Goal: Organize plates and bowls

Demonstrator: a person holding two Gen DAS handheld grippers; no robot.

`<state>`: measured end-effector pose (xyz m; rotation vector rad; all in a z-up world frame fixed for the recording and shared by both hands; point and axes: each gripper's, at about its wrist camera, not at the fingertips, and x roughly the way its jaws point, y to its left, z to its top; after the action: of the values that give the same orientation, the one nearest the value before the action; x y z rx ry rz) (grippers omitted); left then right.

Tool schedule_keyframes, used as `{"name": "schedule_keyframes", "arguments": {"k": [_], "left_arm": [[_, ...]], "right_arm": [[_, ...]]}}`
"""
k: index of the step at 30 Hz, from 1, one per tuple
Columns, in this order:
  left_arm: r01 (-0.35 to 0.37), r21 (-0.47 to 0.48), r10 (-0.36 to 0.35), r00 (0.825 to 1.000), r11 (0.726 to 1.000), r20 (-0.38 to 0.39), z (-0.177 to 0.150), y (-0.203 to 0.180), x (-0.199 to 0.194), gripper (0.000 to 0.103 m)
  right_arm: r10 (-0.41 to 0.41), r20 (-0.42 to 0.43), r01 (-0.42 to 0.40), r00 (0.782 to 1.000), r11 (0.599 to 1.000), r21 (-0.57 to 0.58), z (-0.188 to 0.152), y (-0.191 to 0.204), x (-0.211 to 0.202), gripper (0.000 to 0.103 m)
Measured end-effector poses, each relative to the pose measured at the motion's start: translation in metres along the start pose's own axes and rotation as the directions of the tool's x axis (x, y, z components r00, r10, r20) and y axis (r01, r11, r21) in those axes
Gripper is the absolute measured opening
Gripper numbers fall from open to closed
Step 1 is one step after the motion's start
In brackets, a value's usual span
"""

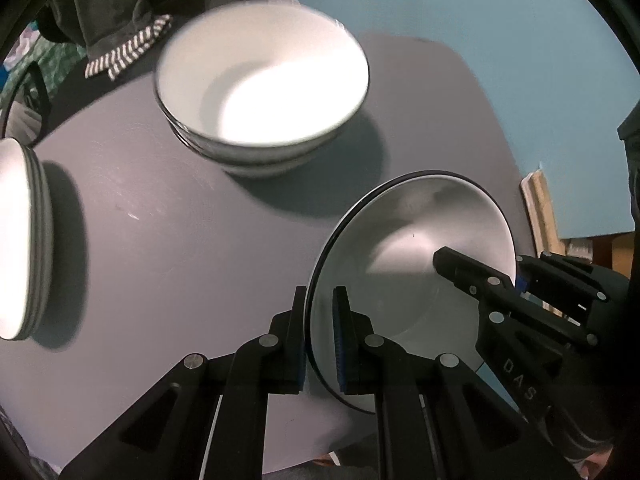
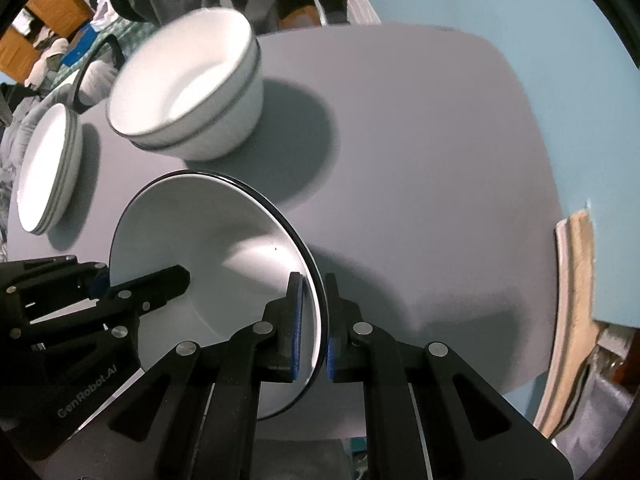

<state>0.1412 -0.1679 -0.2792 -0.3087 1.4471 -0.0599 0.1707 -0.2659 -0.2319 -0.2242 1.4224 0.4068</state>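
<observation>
A white bowl with a dark rim (image 1: 416, 240) (image 2: 208, 232) hangs a little above the grey table (image 1: 160, 240) (image 2: 420, 160), held between both grippers. My left gripper (image 1: 320, 300) (image 2: 105, 277) is shut on its left rim, one finger inside and one outside. On the opposite rim my right gripper (image 2: 313, 286) (image 1: 516, 276) is shut the same way. Behind it stands a stack of white bowls (image 1: 260, 88) (image 2: 188, 84). A stack of white plates (image 1: 20, 236) (image 2: 48, 168) sits at the table's left edge.
A person in dark clothing with a striped cuff (image 1: 128, 48) stands at the far side of the table. Beyond the table's right edge lie a light blue surface (image 1: 480, 20) and a beige wooden piece (image 2: 580, 264). Cluttered fabric (image 2: 24, 136) lies at the far left.
</observation>
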Motion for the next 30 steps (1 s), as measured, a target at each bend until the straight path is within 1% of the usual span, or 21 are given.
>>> {"name": "schedule_keyframes", "arguments": {"k": [9,10,13,14,17,24,30], "left_arm": [[-0.019,-0.029,0.02,0.998,0.999,0.065,0.012,0.014,-0.039,0.011],[-0.021,-0.034,0.023,0.997,0.999,0.073,0.015,0.016,-0.042,0.011],[-0.026,-0.046,0.03,0.995,0.999,0.097,0.026,0.02,-0.052,0.011],[-0.027,-0.049,0.032,0.994,0.998,0.102,0.028,0.022,-0.054,0.011],[-0.038,-0.05,0.044,0.991,0.998,0.124,0.039,0.026,-0.061,0.011],[-0.064,-0.071,0.075,0.983,0.995,0.167,0.07,0.04,-0.072,0.011],[-0.087,-0.1,0.102,0.982,0.991,0.158,0.091,0.052,-0.064,0.011]], "right_arm": [[0.021,0.044,-0.019,0.999,0.999,-0.026,0.008,0.004,-0.011,0.009],[0.023,0.049,-0.022,0.999,0.999,-0.029,0.005,0.009,-0.012,0.009],[0.028,0.065,-0.025,0.997,0.999,-0.046,0.018,0.017,-0.016,0.009],[0.029,0.07,-0.026,0.997,0.998,-0.049,0.016,0.012,-0.022,0.009],[0.032,0.082,-0.026,0.996,0.998,-0.063,0.034,0.024,-0.016,0.009],[0.049,0.099,-0.04,0.994,0.995,-0.088,0.071,0.036,-0.015,0.009],[0.038,0.101,-0.026,0.994,0.993,-0.118,0.096,0.043,-0.008,0.009]]}}
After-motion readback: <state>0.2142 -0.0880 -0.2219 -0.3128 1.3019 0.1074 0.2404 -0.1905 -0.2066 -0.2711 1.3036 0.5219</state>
